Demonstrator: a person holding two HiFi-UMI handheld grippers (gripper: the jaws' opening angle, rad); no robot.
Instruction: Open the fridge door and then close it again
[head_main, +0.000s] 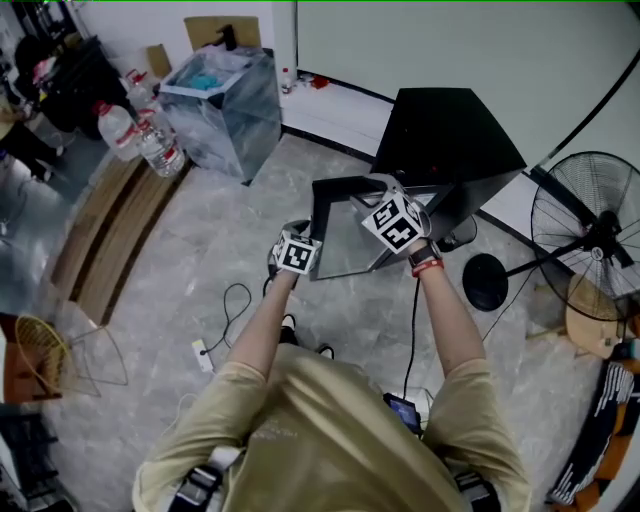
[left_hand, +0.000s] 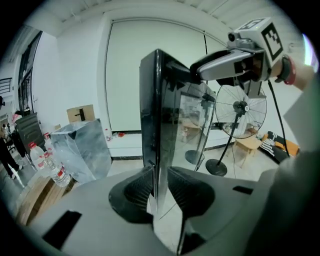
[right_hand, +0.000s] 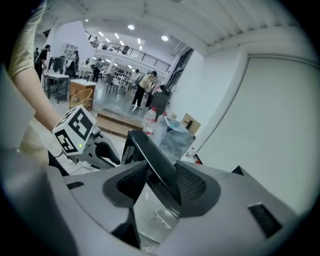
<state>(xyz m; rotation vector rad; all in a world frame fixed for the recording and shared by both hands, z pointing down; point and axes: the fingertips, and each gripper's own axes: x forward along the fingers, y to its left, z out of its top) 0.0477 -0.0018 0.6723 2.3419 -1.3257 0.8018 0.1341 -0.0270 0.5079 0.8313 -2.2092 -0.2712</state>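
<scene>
Grey left gripper (left_hand: 160, 192) clamped on side edge of open black-framed glass fridge door (left_hand: 150, 110), grey right gripper (right_hand: 162, 182) fingers spread loosely around its top edge

I stand on a grey marbled floor (head_main: 200, 250). On it sit the black fridge (head_main: 450, 135), a fan (head_main: 590, 235) on its round base, a shiny box (head_main: 225, 105), wooden planks (head_main: 110, 240), a wire basket (head_main: 70, 355) and a power strip (head_main: 203, 354).
</scene>
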